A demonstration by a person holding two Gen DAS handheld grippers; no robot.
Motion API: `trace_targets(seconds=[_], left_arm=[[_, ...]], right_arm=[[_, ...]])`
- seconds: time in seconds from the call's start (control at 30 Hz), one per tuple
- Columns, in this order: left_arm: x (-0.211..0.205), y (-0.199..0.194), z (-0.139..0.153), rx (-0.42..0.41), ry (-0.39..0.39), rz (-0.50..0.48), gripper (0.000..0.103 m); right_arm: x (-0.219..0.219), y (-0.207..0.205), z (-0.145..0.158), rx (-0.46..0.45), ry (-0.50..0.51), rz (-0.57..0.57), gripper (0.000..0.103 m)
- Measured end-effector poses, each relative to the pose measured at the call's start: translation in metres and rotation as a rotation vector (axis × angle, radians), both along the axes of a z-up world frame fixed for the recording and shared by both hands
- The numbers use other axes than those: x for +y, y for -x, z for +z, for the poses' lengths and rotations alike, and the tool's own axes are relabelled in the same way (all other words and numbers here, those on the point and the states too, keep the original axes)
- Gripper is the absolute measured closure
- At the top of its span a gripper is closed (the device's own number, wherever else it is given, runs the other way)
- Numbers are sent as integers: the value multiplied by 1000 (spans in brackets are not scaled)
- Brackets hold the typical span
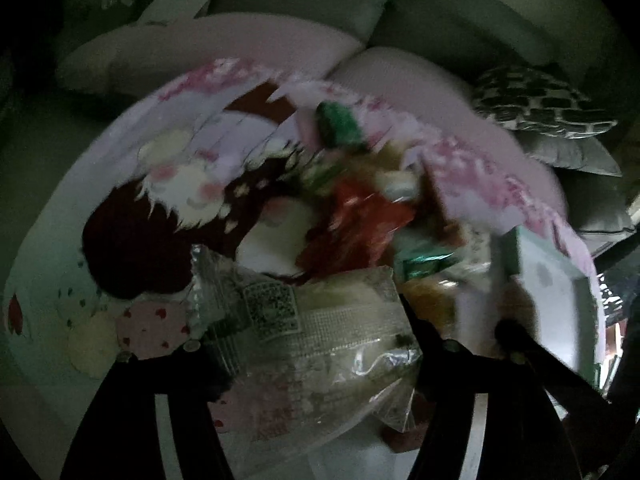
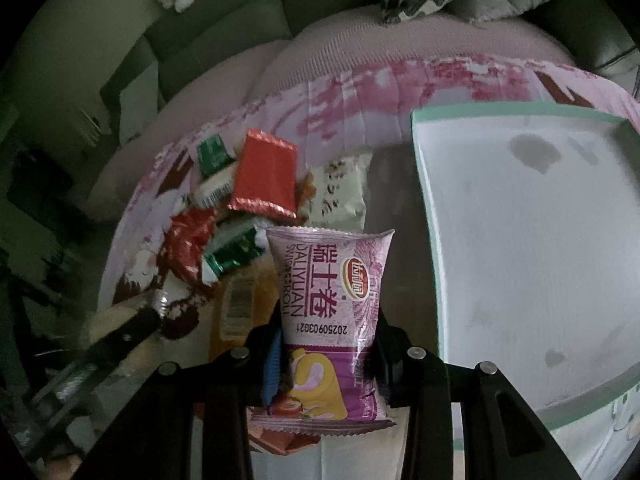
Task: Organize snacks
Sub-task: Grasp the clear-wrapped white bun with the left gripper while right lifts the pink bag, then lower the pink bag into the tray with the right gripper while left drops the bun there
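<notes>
In the left wrist view, my left gripper [image 1: 304,344] is shut on a clear silvery snack packet [image 1: 320,320] with a QR code, held above the table. The picture is blurred. In the right wrist view, my right gripper [image 2: 328,356] is shut on a purple Swiss roll packet [image 2: 328,280], which stands upright between the fingers. Beyond it lies a pile of snacks: a red packet [image 2: 264,176], a small green packet [image 2: 214,154], a crumpled red wrapper [image 2: 188,236] and a pale green packet [image 2: 340,192]. A white tray with a green rim [image 2: 424,200] lies to the right, with nothing in it.
A pink printed cloth with cartoon figures [image 1: 180,184] covers the table. A pink cushion [image 2: 340,56] and a grey sofa [image 1: 460,20] with a patterned pillow [image 1: 532,104] stand behind. The tray [image 1: 540,272] shows at the right of the left view, and a dark gripper finger [image 2: 124,332] at the right view's lower left.
</notes>
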State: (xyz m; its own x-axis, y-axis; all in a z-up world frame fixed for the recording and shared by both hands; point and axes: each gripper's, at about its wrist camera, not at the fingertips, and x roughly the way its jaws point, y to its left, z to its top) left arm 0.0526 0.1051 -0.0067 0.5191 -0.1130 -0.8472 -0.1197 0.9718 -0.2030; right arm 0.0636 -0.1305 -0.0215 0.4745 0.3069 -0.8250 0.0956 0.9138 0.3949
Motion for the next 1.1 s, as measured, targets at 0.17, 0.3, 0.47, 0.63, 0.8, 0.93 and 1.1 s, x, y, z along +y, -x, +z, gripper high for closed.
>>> trace_targets(seconds=[0.17,0.3,0.47,0.63,0.8,0.93,1.1], left_arm=[[-34,-18,21,-45,29,-68,34],[-69,-29,32,-69,55,-146,34],[-123,-43,29,-61,73,-265,33],[-165,-56,18,-30,132,-327,33],[-206,-66,5,-17,155,-402,33],[-232,-76,-8,-26,164,-428,33],[-251,-90,-25,-15,174,-437,33]], right_arm=[[-25,0,7,-9,-35,-63,63],[-60,0,10,-18,-40,-162,63],[-104,3,14,-31,44,-307,63],[-142,4,9,-8,133,-421,63],[-162,-3,-8,35,160,-469,63],[-177,-5,-21,50,158,-505,63],[-193,-7,-27,46,182,-557,63]])
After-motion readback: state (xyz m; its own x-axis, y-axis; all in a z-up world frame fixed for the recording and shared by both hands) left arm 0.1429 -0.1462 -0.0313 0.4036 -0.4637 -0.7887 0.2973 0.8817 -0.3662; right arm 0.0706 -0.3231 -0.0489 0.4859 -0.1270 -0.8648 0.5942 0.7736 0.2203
